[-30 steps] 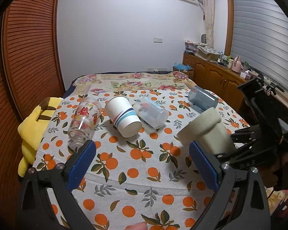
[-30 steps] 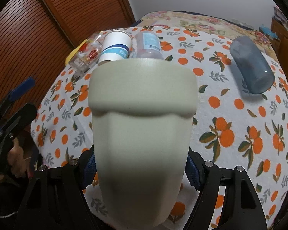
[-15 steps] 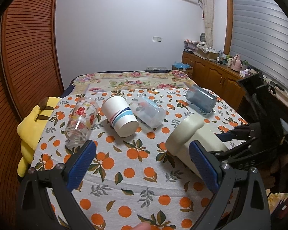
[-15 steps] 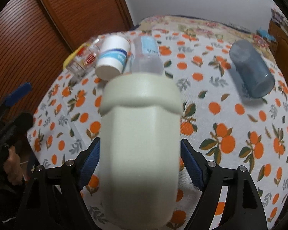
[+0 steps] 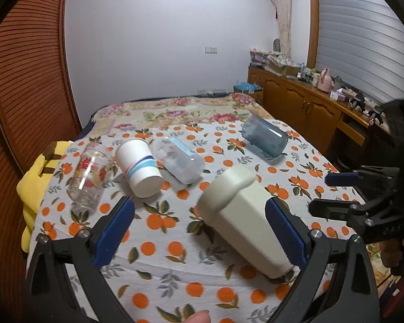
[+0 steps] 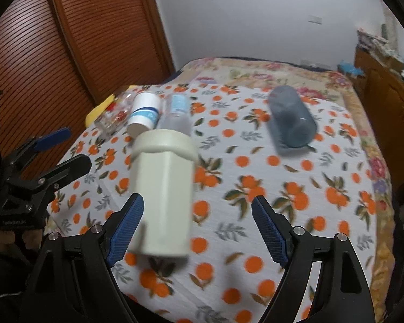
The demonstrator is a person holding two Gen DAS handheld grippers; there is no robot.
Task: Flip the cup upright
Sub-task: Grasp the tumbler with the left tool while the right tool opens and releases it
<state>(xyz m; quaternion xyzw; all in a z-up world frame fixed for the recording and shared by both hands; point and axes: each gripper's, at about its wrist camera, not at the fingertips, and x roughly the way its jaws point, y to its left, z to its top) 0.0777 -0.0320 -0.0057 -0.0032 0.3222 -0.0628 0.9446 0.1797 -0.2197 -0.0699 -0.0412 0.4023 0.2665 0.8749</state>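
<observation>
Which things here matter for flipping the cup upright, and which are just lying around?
Job:
cream cup, lying on its side
right gripper, open behind it

Lying about:
glass
paper cup
clear cup
blue cup
left gripper, open
yellow plush

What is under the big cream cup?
Under the cream cup you see the orange-patterned tablecloth. The patch it lies on is covered, so anything there is hidden.
</observation>
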